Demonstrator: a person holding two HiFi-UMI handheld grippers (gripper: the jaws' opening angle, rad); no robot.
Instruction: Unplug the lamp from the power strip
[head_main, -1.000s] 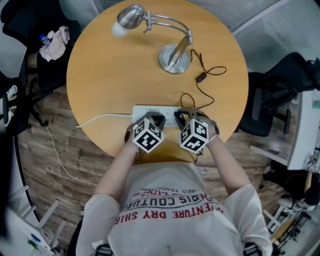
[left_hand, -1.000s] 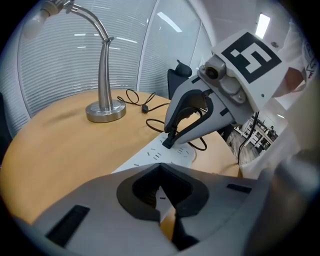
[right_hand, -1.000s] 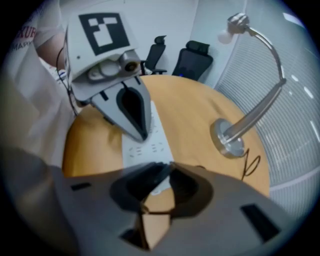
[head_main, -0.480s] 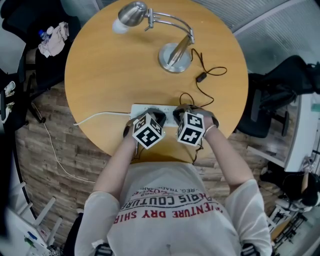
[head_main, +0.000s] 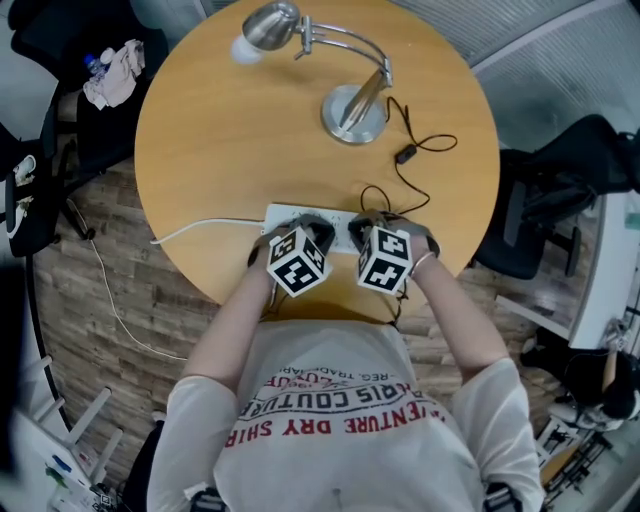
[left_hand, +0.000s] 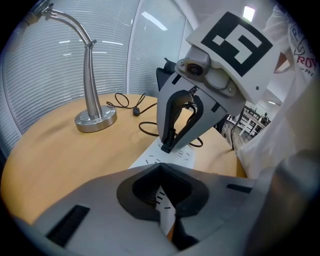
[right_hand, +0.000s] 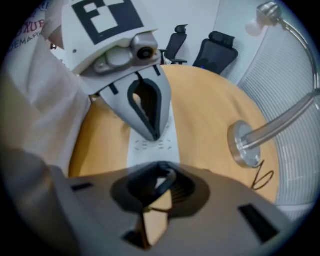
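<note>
A silver desk lamp (head_main: 355, 105) stands at the far side of the round wooden table (head_main: 220, 150). Its black cord (head_main: 405, 155) runs toward me to the white power strip (head_main: 288, 213) near the front edge. My left gripper (head_main: 305, 232) is shut, and its tips rest on the strip's top (right_hand: 152, 135). My right gripper (head_main: 368, 230) points steeply down at the strip's right end. Its jaws have just been closing and now grip the lamp's black plug (left_hand: 166, 146) between them. The plug (right_hand: 167, 181) still sits on the strip.
The strip's white cable (head_main: 200, 232) trails off the table's left edge to the wooden floor. A black office chair (head_main: 570, 190) stands at the right. Another chair holding a cloth (head_main: 110, 75) is at the upper left. My torso is close behind the table's front edge.
Both grippers stay at the power strip. The right gripper's marker cube has rolled a little and sits slightly closer over the strip's right end.
</note>
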